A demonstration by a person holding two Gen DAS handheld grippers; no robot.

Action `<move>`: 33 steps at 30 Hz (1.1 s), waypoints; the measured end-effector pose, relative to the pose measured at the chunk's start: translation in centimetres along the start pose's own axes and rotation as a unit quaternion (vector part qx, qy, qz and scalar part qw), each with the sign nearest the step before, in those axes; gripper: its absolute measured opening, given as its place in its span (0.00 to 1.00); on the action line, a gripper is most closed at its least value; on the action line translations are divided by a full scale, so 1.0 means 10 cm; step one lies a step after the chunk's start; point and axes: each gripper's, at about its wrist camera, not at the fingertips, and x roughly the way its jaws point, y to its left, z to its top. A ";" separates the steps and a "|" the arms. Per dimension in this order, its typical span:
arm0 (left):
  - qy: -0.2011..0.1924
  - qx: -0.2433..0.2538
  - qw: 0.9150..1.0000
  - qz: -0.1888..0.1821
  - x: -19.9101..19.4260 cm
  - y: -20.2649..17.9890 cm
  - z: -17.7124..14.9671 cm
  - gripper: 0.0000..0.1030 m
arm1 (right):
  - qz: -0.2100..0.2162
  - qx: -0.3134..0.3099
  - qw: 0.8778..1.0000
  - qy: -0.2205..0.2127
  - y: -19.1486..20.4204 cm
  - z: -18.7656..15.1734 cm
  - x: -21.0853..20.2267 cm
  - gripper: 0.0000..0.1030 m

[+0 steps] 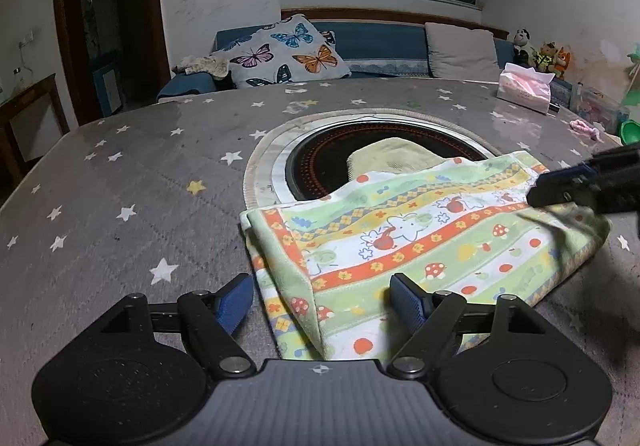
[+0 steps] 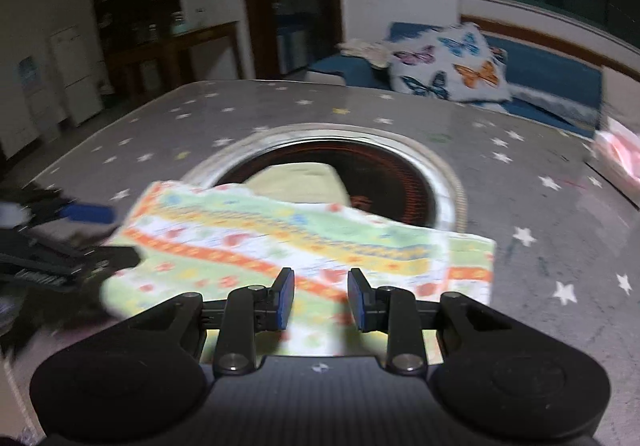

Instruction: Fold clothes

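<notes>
A printed cloth (image 1: 420, 246) with green, orange and yellow bands and mushrooms lies folded on the grey star-patterned table (image 1: 120, 166), partly over a round black cooktop (image 1: 320, 158). My left gripper (image 1: 320, 298) is open, its fingers straddling the cloth's near left corner just above it. My right gripper (image 2: 320, 298) is open over the cloth (image 2: 300, 242), empty; the right wrist view is blurred. The right gripper also shows at the cloth's right edge in the left wrist view (image 1: 560, 186). The left gripper shows at the far left of the right wrist view (image 2: 80, 230).
A pale yellow cloth (image 1: 396, 158) lies on the cooktop behind the printed one. A pink tissue pack (image 1: 524, 86) and a small pink item (image 1: 584, 128) sit at the table's far right. A blue sofa with a butterfly pillow (image 1: 284, 54) stands behind the table.
</notes>
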 end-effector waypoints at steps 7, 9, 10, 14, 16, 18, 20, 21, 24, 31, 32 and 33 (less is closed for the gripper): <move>0.002 -0.006 1.000 0.008 0.00 0.05 -0.01 0.76 | 0.021 -0.031 0.999 0.012 0.26 -0.15 0.00 0.28; 0.003 -0.008 1.000 0.010 -0.01 0.07 -0.02 0.77 | 0.019 -0.040 0.999 0.017 0.28 -0.21 0.03 0.29; 0.003 -0.009 1.000 0.011 -0.01 0.08 -0.02 0.77 | 0.018 -0.043 0.999 0.016 0.29 -0.22 0.02 0.28; 0.001 -0.017 1.000 0.014 -0.04 0.12 -0.02 0.77 | 0.018 -0.051 0.998 0.009 0.33 -0.16 -0.05 0.29; 0.002 -0.022 1.000 0.018 -0.04 0.14 -0.02 0.80 | 0.026 -0.051 0.998 0.006 0.35 -0.15 -0.06 0.31; 0.005 -0.027 0.999 0.021 -0.03 0.17 -0.03 0.82 | 0.029 -0.054 0.998 0.013 0.38 -0.20 -0.01 0.34; 0.007 -0.032 0.999 0.021 -0.03 0.19 -0.05 0.83 | 0.027 -0.059 0.998 0.014 0.41 -0.24 0.01 0.34; 0.008 -0.033 0.999 0.021 -0.03 0.20 -0.05 0.84 | 0.028 -0.060 0.998 0.013 0.41 -0.23 0.00 0.34; 0.004 -0.034 0.999 0.025 -0.03 0.22 -0.03 0.88 | 0.029 -0.037 0.999 0.008 0.29 -0.16 -0.03 0.35; 0.003 -0.044 0.998 0.036 0.03 0.28 0.05 0.96 | -0.004 0.016 1.000 -0.005 -0.08 0.02 0.07 0.36; 0.002 -0.045 0.998 0.039 0.04 0.29 0.07 0.96 | -0.012 0.024 1.000 -0.005 -0.15 0.04 0.11 0.36; 0.000 -0.046 0.998 0.042 0.05 0.31 0.10 0.97 | -0.019 0.031 0.999 -0.005 -0.21 0.06 0.14 0.36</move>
